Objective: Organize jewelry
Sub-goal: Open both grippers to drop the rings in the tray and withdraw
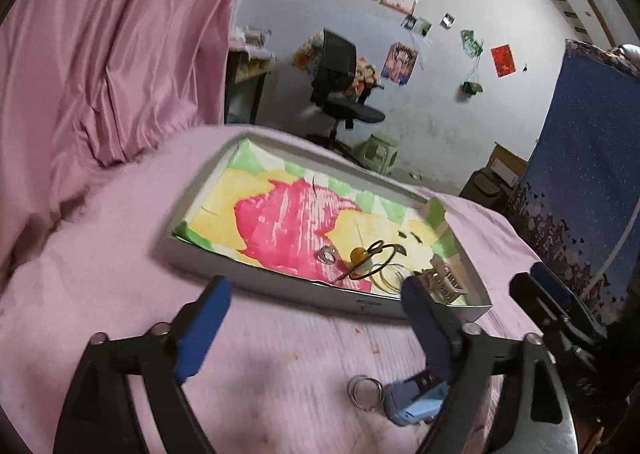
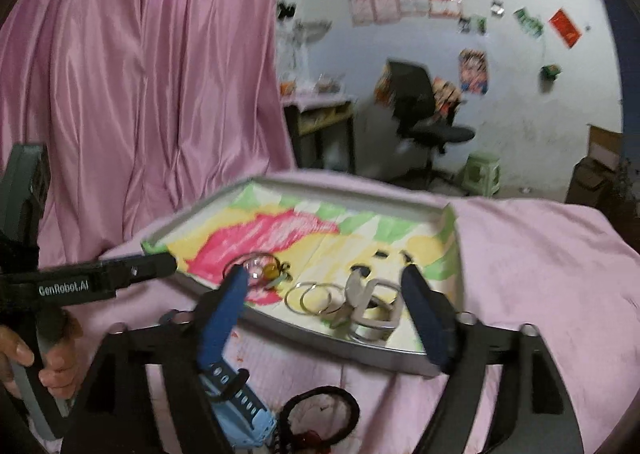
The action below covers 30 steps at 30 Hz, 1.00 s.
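1. Blue watch lies nearest the right wrist camera, on the pink bedcover just short of the near edge of the tray. A black cord bracelet with something red on it lies just beside it.
2. From the left wrist camera, a small pair of silver rings rests on the bedcover, touching or almost touching the watch.
3. Both tongs stand wide with nothing between the pads. The left gripper hangs over the bedcover in front of the tray's near wall, and the right gripper frames the tray's near right corner.
4. Inside the tray, on its painted paper lining, the sorted pieces sit along the near edge: a clear ring, a wire bangle with an amber bead, two thin hoops, and a silvery clip-like piece in the near right corner. The far half of the tray is bare.
5. My reading is that this falls between placements: some jewelry is already in the tray, while the watch, bracelet and rings remain outside.
6. Next, one gripper likely needs to drop low over the bedcover, straddle one loose piece, and close. The rings look thin and flat, so the pads must meet the cloth closely. The watch strap offers an easier hold.
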Tool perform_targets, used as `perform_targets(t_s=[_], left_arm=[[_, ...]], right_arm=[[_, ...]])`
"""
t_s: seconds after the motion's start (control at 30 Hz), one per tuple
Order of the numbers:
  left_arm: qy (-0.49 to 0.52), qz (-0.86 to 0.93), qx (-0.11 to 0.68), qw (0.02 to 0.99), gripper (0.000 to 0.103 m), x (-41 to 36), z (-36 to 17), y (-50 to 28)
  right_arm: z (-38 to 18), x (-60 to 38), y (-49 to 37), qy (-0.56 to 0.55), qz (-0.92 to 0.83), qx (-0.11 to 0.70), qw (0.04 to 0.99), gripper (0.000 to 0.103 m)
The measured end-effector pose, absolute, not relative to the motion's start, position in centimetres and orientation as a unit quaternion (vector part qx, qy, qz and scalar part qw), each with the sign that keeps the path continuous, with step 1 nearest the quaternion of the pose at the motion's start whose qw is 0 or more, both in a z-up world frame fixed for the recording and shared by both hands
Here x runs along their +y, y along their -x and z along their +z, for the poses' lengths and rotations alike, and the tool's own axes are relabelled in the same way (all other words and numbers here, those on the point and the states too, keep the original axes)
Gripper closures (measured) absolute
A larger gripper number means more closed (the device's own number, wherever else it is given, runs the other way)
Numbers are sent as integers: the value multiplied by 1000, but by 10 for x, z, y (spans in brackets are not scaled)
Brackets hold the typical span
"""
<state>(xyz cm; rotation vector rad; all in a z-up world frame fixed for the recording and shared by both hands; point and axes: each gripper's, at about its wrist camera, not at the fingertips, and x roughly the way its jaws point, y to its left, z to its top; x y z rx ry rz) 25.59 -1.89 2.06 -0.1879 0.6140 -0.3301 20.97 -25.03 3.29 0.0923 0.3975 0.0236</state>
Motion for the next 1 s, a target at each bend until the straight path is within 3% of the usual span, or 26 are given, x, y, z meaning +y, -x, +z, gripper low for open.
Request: perform_targets(t_s=[0.17,0.27,1.0], left_arm=[[73,-161,258,950,5,-21,34,-221],[54,-157,238,957,1,-22,36,-204],[-5,-162,282,946,1,-21,19,-168]], right_arm=[[44,-255,-175,-66,3,154,986,6],[48,-257,-160,-68,2,136,988,2],[28,-268,-109,-62,6,198,978,2]])
